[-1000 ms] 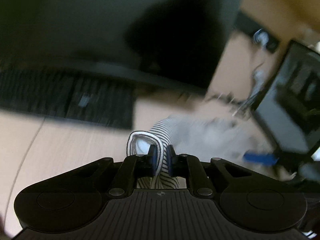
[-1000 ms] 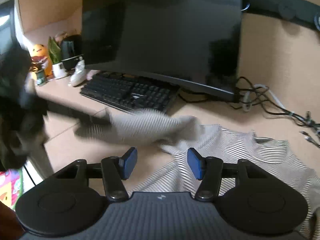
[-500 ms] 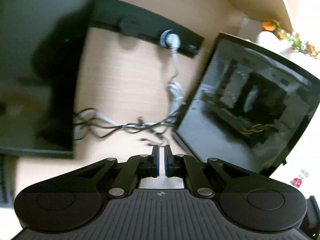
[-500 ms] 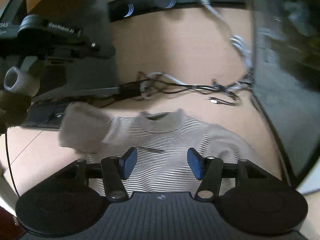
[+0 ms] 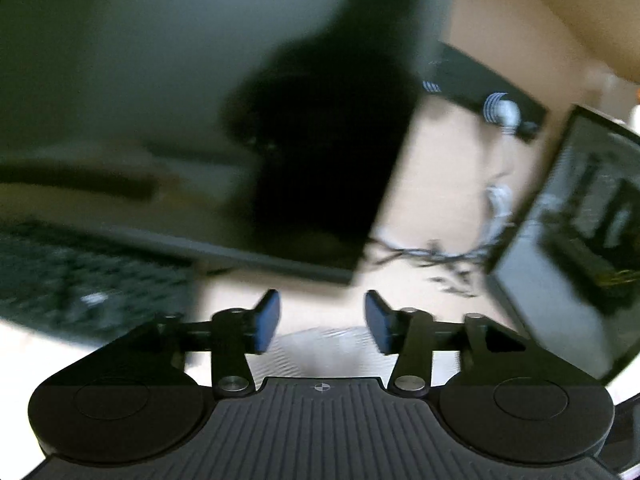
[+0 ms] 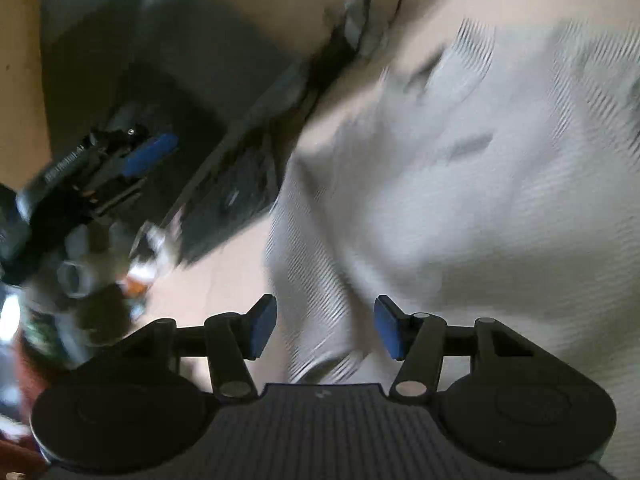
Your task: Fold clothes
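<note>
Fingers of left gripper (image 5: 322, 322) just parted, nothing between; right gripper (image 6: 325, 326) apart over striped shirt (image 6: 460, 184), not gripping.

Motion-blurred striped top (image 6: 460, 168), keyboard (image 5: 80, 280) and cables (image 5: 432, 256)

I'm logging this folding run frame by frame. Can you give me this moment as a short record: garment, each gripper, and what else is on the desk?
garment: striped top, lying on the desk, blurred
left gripper: jaws have just been opening, nothing between them, a bit of the top below
right gripper: jaws open, over the top, not gripping it
surroundings: monitor, keyboard, cables
</note>
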Tool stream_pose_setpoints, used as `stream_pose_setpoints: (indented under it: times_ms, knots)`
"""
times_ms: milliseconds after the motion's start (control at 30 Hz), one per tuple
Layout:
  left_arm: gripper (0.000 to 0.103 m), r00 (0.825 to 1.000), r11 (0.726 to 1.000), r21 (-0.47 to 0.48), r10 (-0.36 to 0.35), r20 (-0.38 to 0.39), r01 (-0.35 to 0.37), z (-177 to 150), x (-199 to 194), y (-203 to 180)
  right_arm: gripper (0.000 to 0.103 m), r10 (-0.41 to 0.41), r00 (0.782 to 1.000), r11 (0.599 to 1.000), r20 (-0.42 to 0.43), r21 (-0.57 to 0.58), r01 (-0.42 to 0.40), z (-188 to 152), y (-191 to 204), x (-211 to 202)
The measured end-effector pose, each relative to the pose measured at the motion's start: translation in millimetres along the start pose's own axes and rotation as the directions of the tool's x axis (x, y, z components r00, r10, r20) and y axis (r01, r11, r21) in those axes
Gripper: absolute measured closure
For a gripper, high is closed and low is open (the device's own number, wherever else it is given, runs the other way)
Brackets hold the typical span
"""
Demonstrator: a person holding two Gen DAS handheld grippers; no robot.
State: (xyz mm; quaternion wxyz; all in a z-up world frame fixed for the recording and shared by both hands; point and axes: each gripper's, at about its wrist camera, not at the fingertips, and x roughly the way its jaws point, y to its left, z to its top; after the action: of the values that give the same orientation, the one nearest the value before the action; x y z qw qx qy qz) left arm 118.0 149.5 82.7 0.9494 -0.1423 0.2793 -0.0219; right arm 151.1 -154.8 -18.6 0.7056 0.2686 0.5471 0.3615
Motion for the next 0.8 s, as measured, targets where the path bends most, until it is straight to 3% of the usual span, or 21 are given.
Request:
stream_pose_setpoints:
  times_ms: [133,267,400,533,667,800]
  knots:
    - [0.036,0.997,0.995,-0.07,0.071,-0.022,-0.072,-19.6,-12.3,35.4,0.048,-0.022,0.99,0.998,-0.138,0.054,0.03,-10.2,1.4,30.9]
    - [0.031,0.993,0.987,-0.118,0.105,-0.057,-0.112,-34.8,-15.9,56.0,0.057,-0.083,0.986,0.995,-0.142,0.041,0.089,-15.2,4.6,51.4]
    - [0.019,0.993,0.991,-0.085,0.094,-0.075,-0.1,-44.6,-17.9,54.7,0.083,-0.158,0.987,0.976,0.011,-0.154,0.157,-7.0,30.9,60.1]
    - [0.008,0.993,0.998,-0.005,0.066,-0.093,-0.067,-51.8,-11.4,41.2,0.091,-0.154,0.976,0.938,0.155,-0.287,0.194,14.7,51.2,43.9]
    - [0.007,0.993,0.997,0.072,0.018,-0.12,-0.01,-58.8,0.0,24.7,0.093,-0.158,0.936,0.906,0.314,-0.331,0.264,42.0,57.4,1.0]
    - [0.004,0.987,0.984,0.175,-0.019,-0.161,0.047,-66.4,22.9,-1.0,0.094,-0.181,0.881,0.882,0.437,-0.324,0.342,81.0,65.7,-38.2]
